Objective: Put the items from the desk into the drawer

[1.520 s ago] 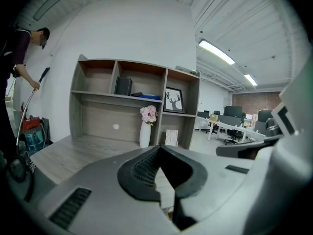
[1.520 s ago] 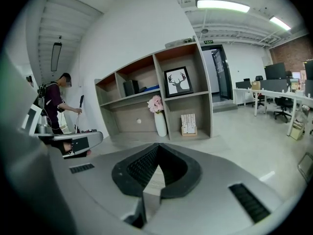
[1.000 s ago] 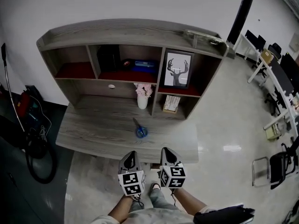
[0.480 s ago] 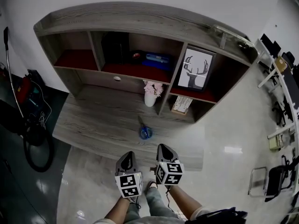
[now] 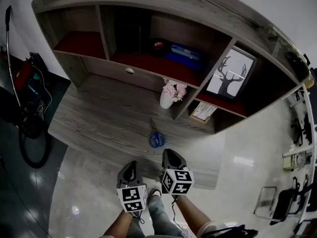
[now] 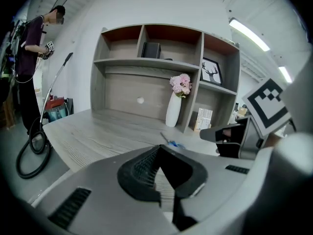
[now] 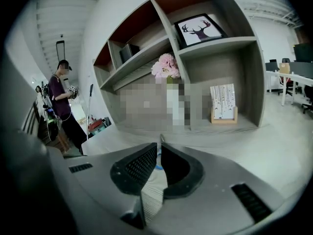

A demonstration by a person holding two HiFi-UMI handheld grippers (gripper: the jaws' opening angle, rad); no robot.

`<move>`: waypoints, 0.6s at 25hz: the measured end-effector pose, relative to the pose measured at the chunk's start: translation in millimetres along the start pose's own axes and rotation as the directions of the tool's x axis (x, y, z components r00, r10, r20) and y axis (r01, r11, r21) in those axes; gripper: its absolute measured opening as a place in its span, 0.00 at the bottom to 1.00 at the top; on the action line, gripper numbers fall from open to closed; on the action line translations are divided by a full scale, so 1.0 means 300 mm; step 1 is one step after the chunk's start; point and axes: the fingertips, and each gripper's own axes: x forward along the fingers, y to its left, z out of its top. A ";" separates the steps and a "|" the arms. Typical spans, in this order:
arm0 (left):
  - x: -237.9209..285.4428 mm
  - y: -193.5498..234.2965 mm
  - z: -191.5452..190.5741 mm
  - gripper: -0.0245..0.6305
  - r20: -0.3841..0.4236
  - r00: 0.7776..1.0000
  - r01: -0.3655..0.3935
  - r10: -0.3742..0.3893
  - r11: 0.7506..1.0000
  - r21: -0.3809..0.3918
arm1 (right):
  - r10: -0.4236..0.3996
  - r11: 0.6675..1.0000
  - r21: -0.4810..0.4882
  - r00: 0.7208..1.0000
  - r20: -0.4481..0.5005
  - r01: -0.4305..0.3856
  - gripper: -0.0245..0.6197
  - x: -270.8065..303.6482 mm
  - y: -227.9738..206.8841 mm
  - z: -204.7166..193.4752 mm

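Observation:
Blue-handled scissors (image 5: 156, 138) lie on the grey wooden desk (image 5: 99, 118), near its front edge. They also show in the left gripper view (image 6: 172, 142). The drawer (image 5: 111, 67), with a round white knob (image 5: 130, 71), sits shut under the middle shelf of the hutch. My left gripper (image 5: 132, 164) hangs shut and empty just in front of the desk edge. The right gripper (image 5: 168, 153) is shut and empty too, with its tip over the desk edge just short of the scissors. A bit of blue handle (image 7: 157, 167) shows through its jaws.
A white vase of pink flowers (image 5: 167, 96) stands behind the scissors. In the hutch are a deer picture (image 5: 229, 75), a small card stand (image 5: 203, 111), a blue box (image 5: 184, 51) and a black box (image 5: 130, 36). A vacuum and hose (image 5: 27, 128) lie on the floor at left. A person (image 6: 29, 58) stands far left.
The view has closed in on the desk and hutch. Both grippers have come forward to the desk's front edge, the right one nearer the scissors. The scissors have not moved.

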 end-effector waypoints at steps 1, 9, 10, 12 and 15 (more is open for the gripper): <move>0.012 0.004 -0.006 0.04 -0.002 1.000 -0.002 0.002 1.000 -0.003 | 0.006 1.000 -0.007 1.000 -0.008 -0.006 0.08 0.019 0.000 -0.004; 0.095 0.036 -0.057 0.04 -0.033 0.999 -0.014 0.013 1.000 -0.017 | 0.019 0.998 -0.053 0.996 -0.088 -0.023 0.12 0.147 -0.015 -0.063; 0.104 0.040 -0.061 0.04 -0.037 0.999 -0.016 0.016 1.000 -0.019 | 0.017 0.998 -0.062 0.995 -0.098 -0.024 0.13 0.162 -0.016 -0.069; 0.120 0.050 -0.070 0.04 -0.046 0.999 -0.020 0.019 1.000 -0.024 | 0.015 0.997 -0.078 0.993 -0.121 -0.024 0.14 0.190 -0.019 -0.084; 0.147 0.059 -0.079 0.04 -0.055 0.998 -0.024 0.022 0.999 -0.035 | 0.009 0.995 -0.096 0.988 -0.152 -0.023 0.15 0.228 -0.029 -0.102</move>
